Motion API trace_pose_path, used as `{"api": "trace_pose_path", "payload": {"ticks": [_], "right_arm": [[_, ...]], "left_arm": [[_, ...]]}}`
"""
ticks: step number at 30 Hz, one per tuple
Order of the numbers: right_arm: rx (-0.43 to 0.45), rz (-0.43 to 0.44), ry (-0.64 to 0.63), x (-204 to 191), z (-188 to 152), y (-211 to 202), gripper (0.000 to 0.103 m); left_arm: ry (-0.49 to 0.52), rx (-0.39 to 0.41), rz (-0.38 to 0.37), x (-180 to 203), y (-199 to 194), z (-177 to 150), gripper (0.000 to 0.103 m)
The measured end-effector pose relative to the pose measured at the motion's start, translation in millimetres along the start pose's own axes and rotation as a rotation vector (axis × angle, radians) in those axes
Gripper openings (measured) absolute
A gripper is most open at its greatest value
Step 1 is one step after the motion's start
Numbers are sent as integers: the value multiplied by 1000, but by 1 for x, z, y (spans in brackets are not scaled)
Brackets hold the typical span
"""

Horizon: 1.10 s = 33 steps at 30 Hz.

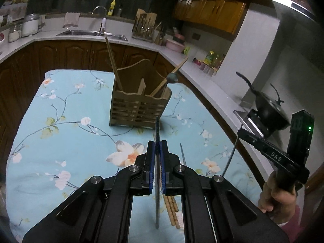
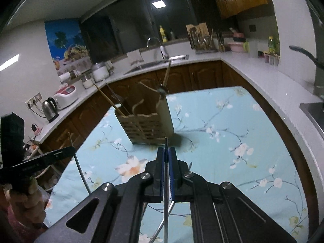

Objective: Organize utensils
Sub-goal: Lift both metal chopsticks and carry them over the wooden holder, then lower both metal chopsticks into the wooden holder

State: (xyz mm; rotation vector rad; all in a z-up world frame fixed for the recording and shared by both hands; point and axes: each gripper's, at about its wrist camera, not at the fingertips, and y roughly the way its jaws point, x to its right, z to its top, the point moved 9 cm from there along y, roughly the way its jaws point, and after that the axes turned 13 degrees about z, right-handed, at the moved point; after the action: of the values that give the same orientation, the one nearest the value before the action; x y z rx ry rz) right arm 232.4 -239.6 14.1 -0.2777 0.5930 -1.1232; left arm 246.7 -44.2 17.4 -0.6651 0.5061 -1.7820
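Observation:
A slatted wooden utensil holder (image 1: 139, 103) stands on the floral blue cloth (image 1: 66, 133); it also shows in the right wrist view (image 2: 147, 123). A wooden chopstick (image 1: 113, 64) leans in its left compartment and a wooden spoon (image 1: 172, 75) in its right. My left gripper (image 1: 157, 147) is shut on a thin metal utensil (image 1: 157, 129), held upright just in front of the holder. My right gripper (image 2: 166, 154) is shut on another thin metal utensil (image 2: 166, 192), also near the holder. Wooden chopsticks (image 1: 172, 210) lie on the cloth under the left gripper.
A metal utensil (image 1: 183, 155) lies on the cloth right of the left gripper. The other hand-held gripper shows at the right edge (image 1: 283, 158) and at the left edge (image 2: 30, 166). A counter with a sink (image 1: 91, 33), a wok (image 1: 269, 109) and a kettle (image 2: 50, 109) rings the table.

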Motion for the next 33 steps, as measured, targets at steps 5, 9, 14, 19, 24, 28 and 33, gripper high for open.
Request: {"api": "trace_pose_path", "payload": {"ticks": [5, 9, 14, 19, 24, 28, 33], "right_arm": [[23, 13, -12, -7, 10, -2, 4], [33, 22, -16, -9, 16, -1, 4], [45, 31, -22, -12, 25, 0, 4], [68, 40, -38, -15, 42, 2, 4], [98, 48, -58, -21, 62, 7, 4], [123, 52, -72, -24, 79, 11, 4], [168, 55, -83, -28, 108, 17, 4]], "left_arm": [[-5, 25, 2, -2, -9, 8, 4], [-11, 42, 1, -4, -12, 17, 4], [-24, 58, -3, -6, -13, 27, 4], [-35, 86, -1, -9, -13, 45, 4], [-36, 126, 15, -12, -14, 66, 4], [-41, 158, 18, -13, -16, 85, 4], [-67, 196, 24, -18, -16, 114, 4]]}}
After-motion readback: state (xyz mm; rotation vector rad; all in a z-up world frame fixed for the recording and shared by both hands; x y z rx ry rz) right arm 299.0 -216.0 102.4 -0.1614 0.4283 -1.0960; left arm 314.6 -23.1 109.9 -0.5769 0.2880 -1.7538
